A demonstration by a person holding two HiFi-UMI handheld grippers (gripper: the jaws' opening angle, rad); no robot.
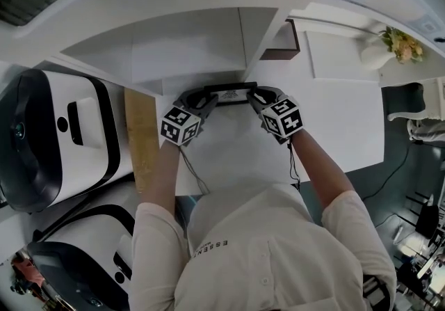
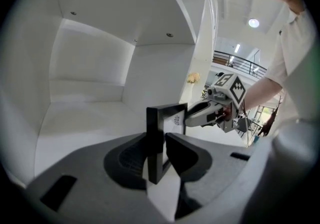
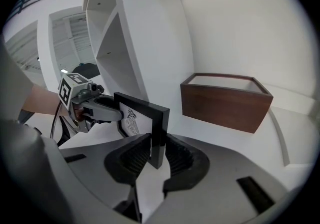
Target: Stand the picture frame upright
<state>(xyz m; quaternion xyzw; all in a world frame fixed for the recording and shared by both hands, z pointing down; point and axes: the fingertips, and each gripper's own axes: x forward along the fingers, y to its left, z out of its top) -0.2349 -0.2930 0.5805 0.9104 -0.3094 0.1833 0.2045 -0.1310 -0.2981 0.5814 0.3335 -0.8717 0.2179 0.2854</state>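
Frame (image 1: 230, 87) upright, long axis level, left claw (image 1: 206, 100) and right claw (image 1: 254, 98) gripping ends.

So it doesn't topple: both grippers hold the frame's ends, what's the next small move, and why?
Probably ease the picture frame down onto the white surface before loosening: the left gripper and right gripper clamp its ends, and it looks upright.

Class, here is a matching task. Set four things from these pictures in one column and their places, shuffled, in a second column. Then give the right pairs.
Things:
1 picture frame
2 wooden box
3 flower vase
4 wooden board

Places:
a at the far right
b lying flat, left of the left gripper
c clamped at its ends by the jaws of the left gripper and the right gripper
d behind the frame, to its right

Pairs: 1-c; 2-d; 3-a; 4-b
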